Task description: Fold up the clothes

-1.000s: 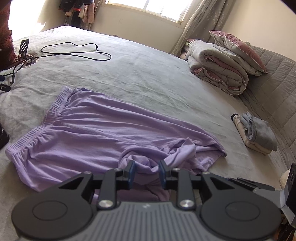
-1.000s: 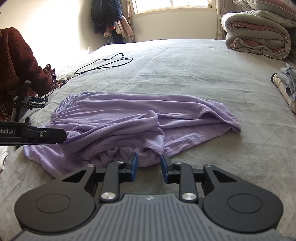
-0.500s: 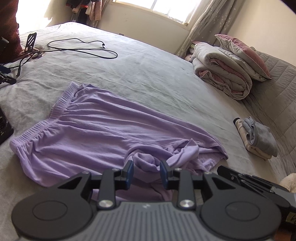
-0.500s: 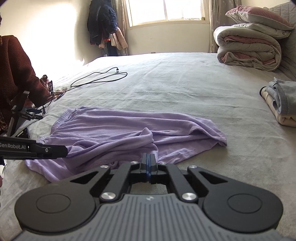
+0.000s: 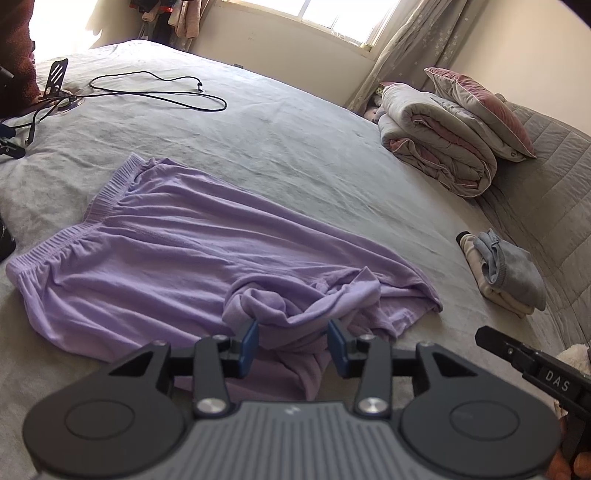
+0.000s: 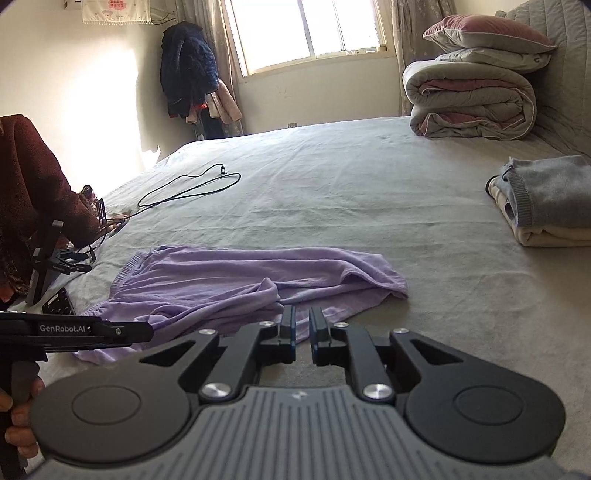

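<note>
Lilac garment (image 5: 177,254) flat on grey bed (image 5: 295,147), hem bunched between left gripper (image 5: 291,341) fingers

I see daylight from window (image 6: 310,33), wall (image 6: 107,92) blown out, fisheye bending edges, corners vignetted dark.

Grey bed sheet (image 5: 295,155) across most of both views, creased. Black cable (image 5: 159,92) looped on it, upper left of the left wrist view; same cable (image 6: 192,188) left of centre in the right wrist view. Rolled grey-and-pink quilt (image 5: 436,155) at right, pink pillow (image 5: 480,107) resting on top. Small folded pile, grey over cream (image 5: 506,273), at right edge, apart from the quilt. Window (image 6: 306,33) top centre of the right wrist view, curtains (image 6: 417,44) either side. Dark jacket (image 6: 188,74) hanging in the corner, left of the window. Black phone stand (image 5: 55,79) at upper left edge.
</note>
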`<state>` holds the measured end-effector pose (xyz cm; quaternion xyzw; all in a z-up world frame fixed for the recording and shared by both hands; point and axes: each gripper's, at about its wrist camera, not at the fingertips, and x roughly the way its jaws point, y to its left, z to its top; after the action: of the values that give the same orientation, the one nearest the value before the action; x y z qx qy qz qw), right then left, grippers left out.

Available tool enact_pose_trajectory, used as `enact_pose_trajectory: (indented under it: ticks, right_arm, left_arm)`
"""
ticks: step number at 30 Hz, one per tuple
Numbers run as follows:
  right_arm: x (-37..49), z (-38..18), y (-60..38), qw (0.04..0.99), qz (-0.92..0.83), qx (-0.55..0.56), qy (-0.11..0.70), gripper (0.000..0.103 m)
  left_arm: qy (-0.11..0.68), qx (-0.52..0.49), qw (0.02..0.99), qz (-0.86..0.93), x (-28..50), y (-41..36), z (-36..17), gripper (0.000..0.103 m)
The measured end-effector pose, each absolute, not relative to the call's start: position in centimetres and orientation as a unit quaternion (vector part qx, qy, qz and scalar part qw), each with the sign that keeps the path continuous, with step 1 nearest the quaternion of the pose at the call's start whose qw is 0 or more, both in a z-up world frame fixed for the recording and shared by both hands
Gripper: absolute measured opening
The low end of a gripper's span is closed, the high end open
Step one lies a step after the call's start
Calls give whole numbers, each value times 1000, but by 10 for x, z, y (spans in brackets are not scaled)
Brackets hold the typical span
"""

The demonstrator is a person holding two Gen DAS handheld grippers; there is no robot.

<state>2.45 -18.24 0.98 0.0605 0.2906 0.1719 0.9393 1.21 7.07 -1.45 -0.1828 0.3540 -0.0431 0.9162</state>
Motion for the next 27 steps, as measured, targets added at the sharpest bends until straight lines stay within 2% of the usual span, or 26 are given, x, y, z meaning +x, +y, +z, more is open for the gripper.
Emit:
enact_pose_trajectory:
  ticks: [2,4,5,22,25,27]
  right_arm:
    - [25,8,-180,938,173,61,295,16]
    - [27,6,-178,937,172,60,298,35]
    - [27,4,-178,937,171,59,299,50]
    - [42,-19,-168,931,160,54,322,53]
    - [44,-23,-165,931,163,49,324,53]
    - [45,-24,-164,930,164,45,326,53]
  left_arm:
    - [347,-177,920,-45,13,68,-13,49]
    - [340,-171,924,-46,14,66,-12,53]
    - [339,-167,925,-47,16,64,-12,54]
    - [347,-97,931,-60,50,38,-24,53]
    - [353,-99,929,-58,55,39,-28,49]
    - [356,-102,927,-56,57,40,-30,39]
